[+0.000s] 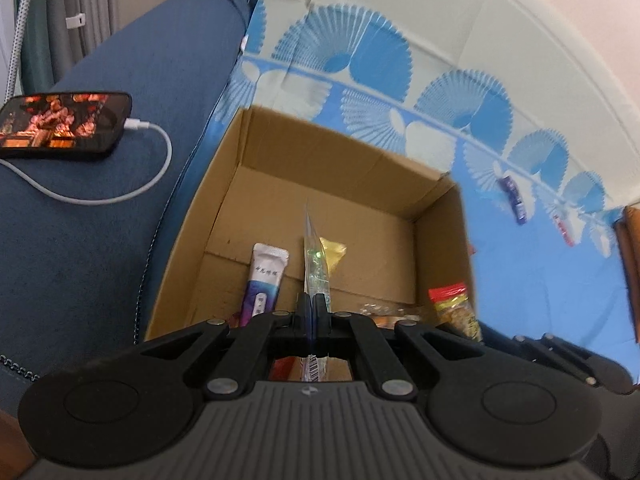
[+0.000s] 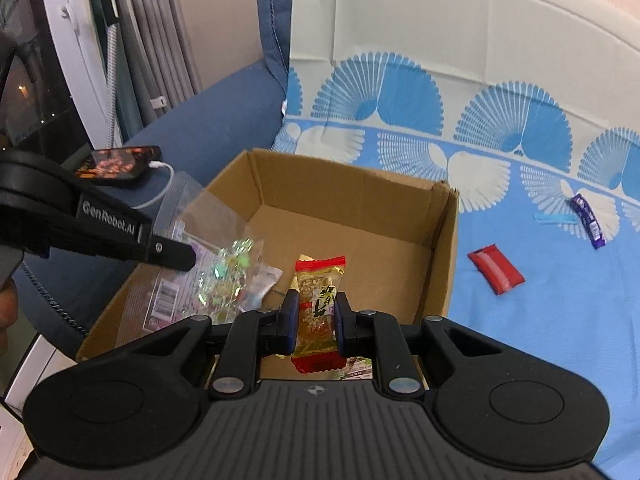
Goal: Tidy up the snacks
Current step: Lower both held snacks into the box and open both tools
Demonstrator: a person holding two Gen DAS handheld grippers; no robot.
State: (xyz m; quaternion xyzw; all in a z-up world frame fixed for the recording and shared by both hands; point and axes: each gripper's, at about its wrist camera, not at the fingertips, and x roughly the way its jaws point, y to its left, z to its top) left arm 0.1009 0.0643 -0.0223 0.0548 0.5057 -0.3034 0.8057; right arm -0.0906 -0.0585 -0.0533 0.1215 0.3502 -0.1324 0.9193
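An open cardboard box (image 1: 360, 152) stands on a blue fan-patterned cloth. My left gripper (image 1: 313, 302) is shut on a thin clear bag (image 1: 314, 256), edge-on above the box. From the right wrist the left gripper (image 2: 176, 254) shows the clear bag (image 2: 216, 268) holding shiny iridescent bits over the box's left side. My right gripper (image 2: 316, 312) is shut on a red-and-gold snack bar (image 2: 318, 280) over the box (image 2: 444, 264). The snack bar (image 1: 454, 308) also appears at the box's right wall. A white-purple sachet (image 1: 264, 280) and a yellow wrapper (image 1: 334, 250) lie inside.
On the cloth right of the box lie a red packet (image 2: 496, 274), a purple bar (image 2: 587, 220) and a pale blue stick (image 2: 554, 217). A lit phone (image 1: 64, 124) on a white cable rests on the blue sofa cushion to the left.
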